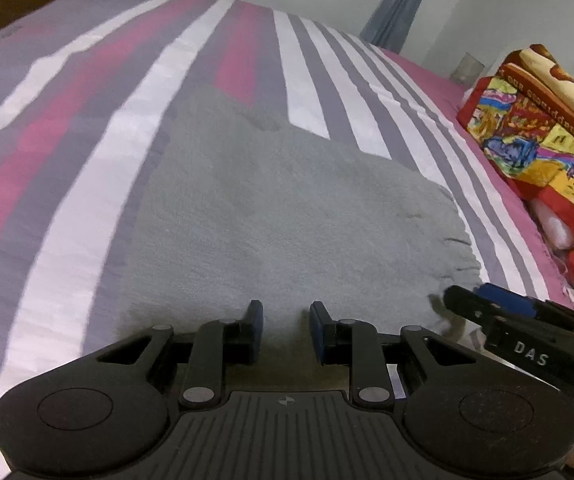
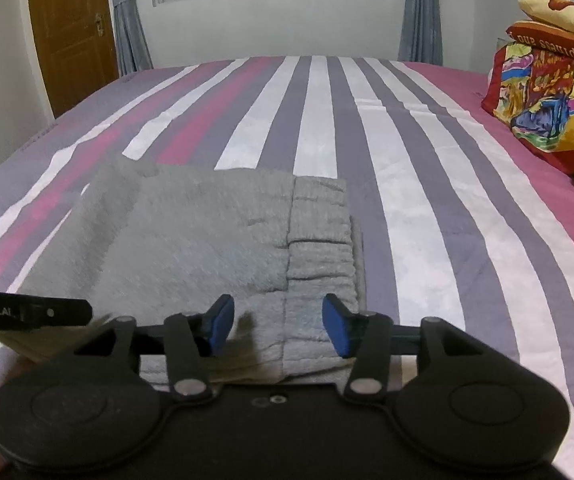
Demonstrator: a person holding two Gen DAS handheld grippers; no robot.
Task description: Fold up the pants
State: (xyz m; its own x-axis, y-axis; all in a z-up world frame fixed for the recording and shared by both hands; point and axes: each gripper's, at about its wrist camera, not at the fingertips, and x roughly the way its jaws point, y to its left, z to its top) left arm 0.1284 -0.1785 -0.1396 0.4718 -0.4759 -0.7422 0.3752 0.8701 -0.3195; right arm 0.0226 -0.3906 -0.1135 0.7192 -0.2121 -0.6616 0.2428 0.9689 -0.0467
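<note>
the gray pants [image 2: 207, 240] lie on the striped bed [image 2: 427, 200], near the edge by the person, and they look folded over into a thick, fuzzy stack with the stretchy waistband [image 2: 323, 240] on the right side. the left gripper [image 1: 286, 322] sits low at the near edge of the pants with its blue pads apart and nothing between them. the right gripper [image 2: 278, 330] hangs over the waistband end, and its pads are apart too, holding nothing. so both are free, and the next fold is probably about to start. a few things could go wrong. if a gripper bites only the top layer, the stack could peel open and the neat fold would come undone. if one side lifts sooner or higher than the other, the pants could twist and land crooked. the waistband is bumpy and thick, so the pads could slip off it. the two grippers are close together here, so they could bump. the bright pillow [image 2: 547, 96] is well apart and should not get in the way.
</note>
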